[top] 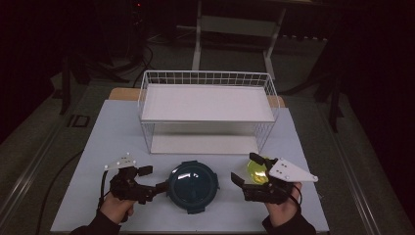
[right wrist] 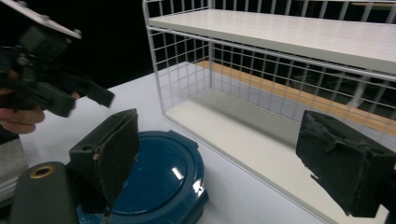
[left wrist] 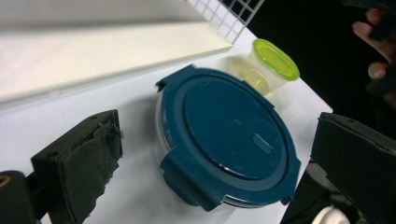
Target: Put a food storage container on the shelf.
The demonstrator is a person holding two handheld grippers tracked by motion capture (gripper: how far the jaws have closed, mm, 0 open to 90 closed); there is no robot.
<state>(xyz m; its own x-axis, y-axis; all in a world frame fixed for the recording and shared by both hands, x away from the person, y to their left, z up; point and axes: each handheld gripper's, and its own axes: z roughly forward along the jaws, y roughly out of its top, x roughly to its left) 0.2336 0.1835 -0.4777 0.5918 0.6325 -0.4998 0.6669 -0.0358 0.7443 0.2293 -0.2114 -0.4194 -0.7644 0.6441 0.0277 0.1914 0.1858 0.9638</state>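
Container (left wrist: 228, 140) with the dark blue clip lid is seen between the wide-spread jaws of the left gripper (top: 156, 180), untouched. The right gripper (top: 246, 170) is held fully open and empty, the container lying just below its left jaw.

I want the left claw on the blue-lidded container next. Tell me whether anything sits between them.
Nothing visible does. The left claw stands open right beside the blue-lidded container, with bare table between its jaws and the lid. The small green-lidded cup sits beyond the container, out of the way.

Left gripper (top: 155, 178), lower left of the high view, jaws wide apart, hand (top: 115, 207) beneath; right gripper (top: 246, 169), lower right, jaws likewise spread, hand (top: 283, 211) beneath.
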